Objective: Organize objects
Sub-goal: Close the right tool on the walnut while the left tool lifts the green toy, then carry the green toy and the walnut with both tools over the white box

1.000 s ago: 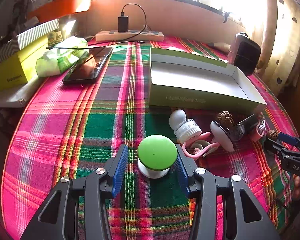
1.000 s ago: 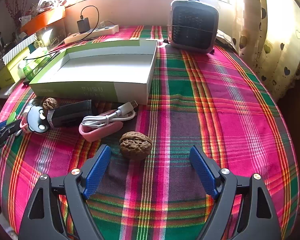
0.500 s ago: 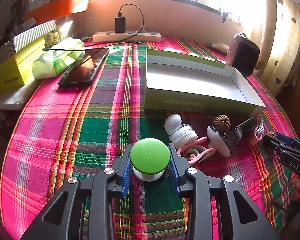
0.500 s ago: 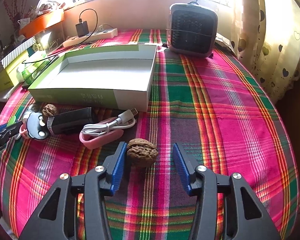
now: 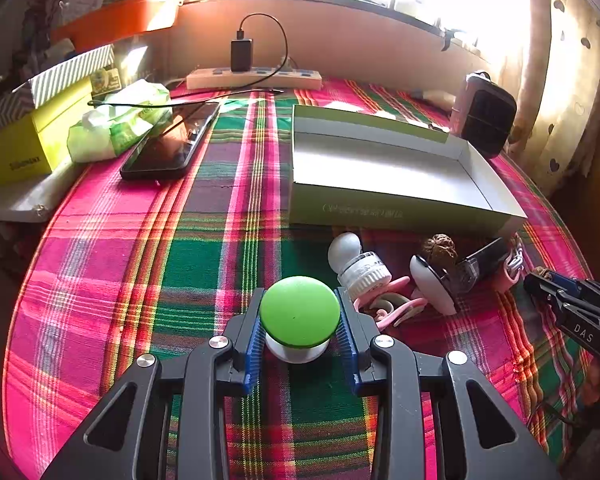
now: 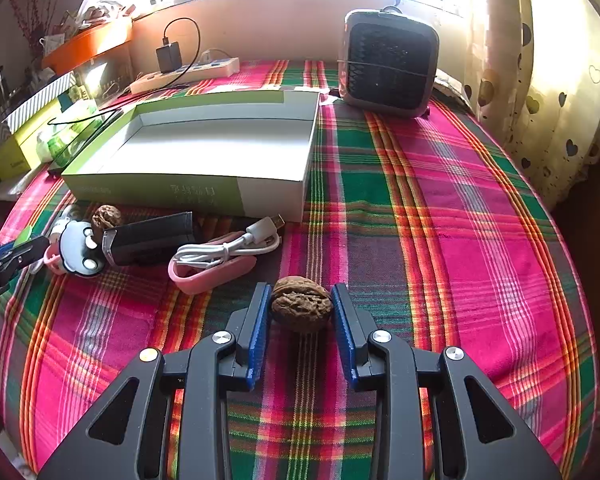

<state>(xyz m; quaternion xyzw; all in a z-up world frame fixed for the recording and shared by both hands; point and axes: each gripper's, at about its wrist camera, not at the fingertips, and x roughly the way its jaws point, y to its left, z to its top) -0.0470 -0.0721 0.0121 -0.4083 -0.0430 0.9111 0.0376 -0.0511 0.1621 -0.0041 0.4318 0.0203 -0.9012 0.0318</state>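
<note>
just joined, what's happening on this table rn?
A person is tidying small items with two handheld grippers. The left gripper is clamped on a green-capped gadget on the plaid cloth. The right gripper is closing around a walnut, pads at its sides. Both items sit on the table. The open box behind them is empty; a cable, a second walnut and other bits lie along its front.

The tablecloth (image 5: 100, 264) is plaid: pink, green, yellow. The button (image 5: 299, 311) has a green cap on a white base. The walnut (image 6: 301, 309) is brown. The curtain (image 6: 548, 92) bears dark hearts.
</note>
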